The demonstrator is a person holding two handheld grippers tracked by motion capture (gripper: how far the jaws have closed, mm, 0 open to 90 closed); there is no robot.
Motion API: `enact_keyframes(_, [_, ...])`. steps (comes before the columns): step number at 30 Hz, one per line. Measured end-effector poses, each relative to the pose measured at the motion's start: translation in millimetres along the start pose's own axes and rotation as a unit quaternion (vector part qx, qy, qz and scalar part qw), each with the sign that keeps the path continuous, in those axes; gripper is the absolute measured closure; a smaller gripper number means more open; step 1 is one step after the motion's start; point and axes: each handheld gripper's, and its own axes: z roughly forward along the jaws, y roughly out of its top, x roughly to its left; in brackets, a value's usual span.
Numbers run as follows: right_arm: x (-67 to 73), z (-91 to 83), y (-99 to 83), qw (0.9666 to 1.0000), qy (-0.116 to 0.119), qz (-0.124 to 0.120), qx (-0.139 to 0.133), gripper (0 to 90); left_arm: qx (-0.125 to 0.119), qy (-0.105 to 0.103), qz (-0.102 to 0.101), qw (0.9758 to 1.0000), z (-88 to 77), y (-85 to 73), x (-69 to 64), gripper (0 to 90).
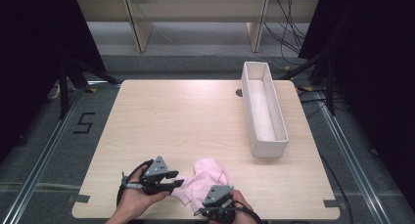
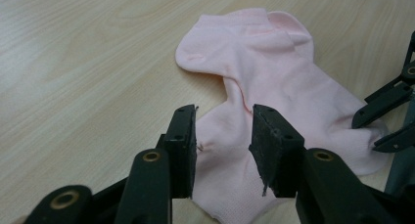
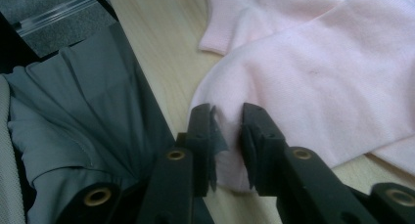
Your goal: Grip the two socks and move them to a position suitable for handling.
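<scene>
A pale pink sock (image 1: 204, 181) lies crumpled near the table's front edge, its layers overlapping. My left gripper (image 1: 172, 183) reaches in from the sock's left side. In the left gripper view (image 2: 224, 145) its jaws stand apart over the sock (image 2: 274, 72), with a clear gap and no pad pressing on fabric. My right gripper (image 1: 219, 200) sits at the sock's near end. In the right gripper view (image 3: 227, 136) its jaws straddle the rounded tip of the sock (image 3: 318, 72) with a narrow gap, and fabric lies between the pads without a visible pinch.
A long white box (image 1: 250, 99) stands at the right of the wooden table (image 1: 166, 116), with pale cloth (image 1: 264, 114) lying inside it. A person's grey clothing (image 3: 73, 126) hangs just beyond the front table edge. The right gripper's jaws (image 2: 386, 111) show at the sock's far side.
</scene>
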Motion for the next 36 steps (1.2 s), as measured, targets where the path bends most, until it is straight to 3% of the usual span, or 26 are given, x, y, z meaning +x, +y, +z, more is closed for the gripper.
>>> enact_keyframes(2, [-0.5, 0.1, 0.0, 1.0000, 0.000, -0.002, 0.000, 81.5, -0.001, 0.000, 0.001, 1.0000, 0.2, -0.2, 0.0, 60.2])
enact_keyframes(3, [-0.1, -0.8, -0.6, 0.9998, 0.008, 0.017, -0.002, 85.3, -0.009, 0.000, -0.005, 0.9999, 1.3, -0.6, -1.1, 59.8])
enact_keyframes(8, [-1.3, -5.6, 0.4, 0.9995, 0.012, 0.029, -0.008, 86.7, -0.013, 0.001, 0.000, 0.9999, 1.1, -0.2, -0.8, 57.1])
enact_keyframes(9, [-0.3, -8.9, 1.4, 0.9988, 0.019, 0.045, -0.007, 86.7, -0.015, 0.001, 0.001, 0.9999, 1.0, 0.1, -0.3, 57.1])
enact_keyframes(11, [-6.7, -20.3, 6.7, 0.9983, 0.026, 0.044, -0.029, 86.7, -0.004, 0.005, 0.015, 0.9999, -1.1, 1.0, 2.5, 55.4])
enact_keyframes(14, [-11.0, -30.1, 11.4, 0.9975, 0.020, 0.048, -0.048, 86.6, -0.008, 0.005, 0.013, 0.9999, -0.8, 1.2, 2.3, 53.7])
enact_keyframes(15, [-16.0, -40.8, 17.7, 0.9958, 0.017, 0.058, -0.069, 86.6, -0.005, 0.007, 0.022, 0.9997, -1.0, 1.6, 3.4, 52.8])
enact_keyframes(18, [-25.7, -54.6, 26.9, 0.9951, 0.009, 0.048, -0.086, 86.6, -0.016, 0.005, 0.016, 0.9997, 0.8, 2.0, 1.3, 50.8])
enact_keyframes(22, [-33.9, -66.6, 37.8, 0.9935, 0.001, 0.046, -0.103, 86.6, -0.016, 0.002, 0.029, 0.9994, 3.4, 5.3, 3.0, 47.1])
enact_keyframes(24, [-38.7, -74.1, 44.8, 0.9926, -0.003, 0.041, -0.114, 86.7, -0.030, 0.001, 0.019, 0.9994, 7.1, 8.3, 1.9, 44.7])
enact_keyframes(25, [-41.8, -81.6, 51.8, 0.9914, -0.007, 0.036, -0.126, 86.7, -0.036, 0.001, 0.023, 0.9991, 9.2, 12.8, 3.2, 42.1])
enact_keyframes(32, [-44.8, -102.0, 71.0, 0.9880, -0.001, 0.022, -0.153, 86.8, -0.058, -0.006, 0.016, 0.9982, 12.6, 24.8, 12.0, 32.4])
enact_keyframes(36, [-41.1, -107.7, 78.1, 0.9872, 0.008, 0.012, -0.159, 86.8, -0.067, -0.029, 0.010, 0.9973, 13.6, 25.8, 18.1, 27.4])
